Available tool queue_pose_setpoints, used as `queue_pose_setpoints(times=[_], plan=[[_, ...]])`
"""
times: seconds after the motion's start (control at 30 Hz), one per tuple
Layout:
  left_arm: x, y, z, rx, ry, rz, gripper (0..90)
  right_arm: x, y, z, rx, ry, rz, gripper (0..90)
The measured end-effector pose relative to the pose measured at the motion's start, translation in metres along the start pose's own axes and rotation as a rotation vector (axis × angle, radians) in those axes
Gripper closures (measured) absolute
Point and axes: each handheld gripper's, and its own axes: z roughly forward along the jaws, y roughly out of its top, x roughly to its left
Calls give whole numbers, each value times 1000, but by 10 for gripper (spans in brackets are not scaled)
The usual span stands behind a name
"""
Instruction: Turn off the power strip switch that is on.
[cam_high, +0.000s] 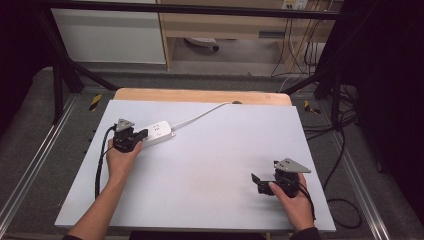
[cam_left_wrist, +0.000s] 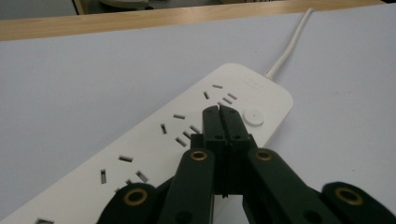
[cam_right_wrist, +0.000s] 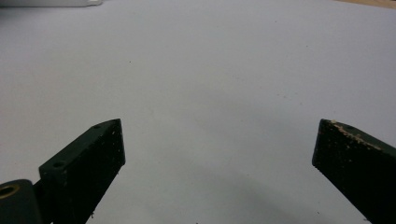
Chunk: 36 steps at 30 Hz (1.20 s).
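At the near right of the desk (cam_high: 210, 170), in the high view, the person's right hand (cam_high: 296, 202) holds the right hand-held gripper (cam_high: 258, 182) low over the bare white surface, pointing leftward. Its jaws stand wide apart with nothing between them; the right gripper view looks along them onto plain white desk top, the two black jaw tips far to either side. A grey three-cornered plate sits on top of this gripper and a black cable trails back from it past the wrist.

Farther in and to the left, the person's left hand (cam_high: 120, 159) holds the left hand-held gripper (cam_high: 142, 134) with its tip over a white power strip (cam_high: 156, 133). In the left gripper view the left hand-held gripper (cam_left_wrist: 219, 110) has its jaws pressed together with nothing between them, their tips above the top face of the power strip (cam_left_wrist: 154, 154), just short of the strip's round button (cam_left_wrist: 253, 117) and beside a group of socket slots. Whether the tips touch the strip cannot be told.

The power strip lies flat at the far left of the desk, slanted. Its white cord (cam_high: 202, 116) runs from its far end toward the desk's back edge, where a strip of bare wood (cam_high: 200, 95) shows beyond the white surface.
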Motion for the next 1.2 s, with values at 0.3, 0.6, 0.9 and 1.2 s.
queue_pose_setpoints(times=[0.3,0.6,0.9,1.2], plan=[[2,-6,2,3,10,-10,900,0,0,0,-1,4,-1,33],[1,-6,4,0,2,-12,900,0,0,-1,2,3,-2,33],[1,-8,6,-1,5,-6,900,0,0,-1,5,1,-5,34],[2,-8,5,1,-2,-6,900,2,0,0,17,7,-19,34]])
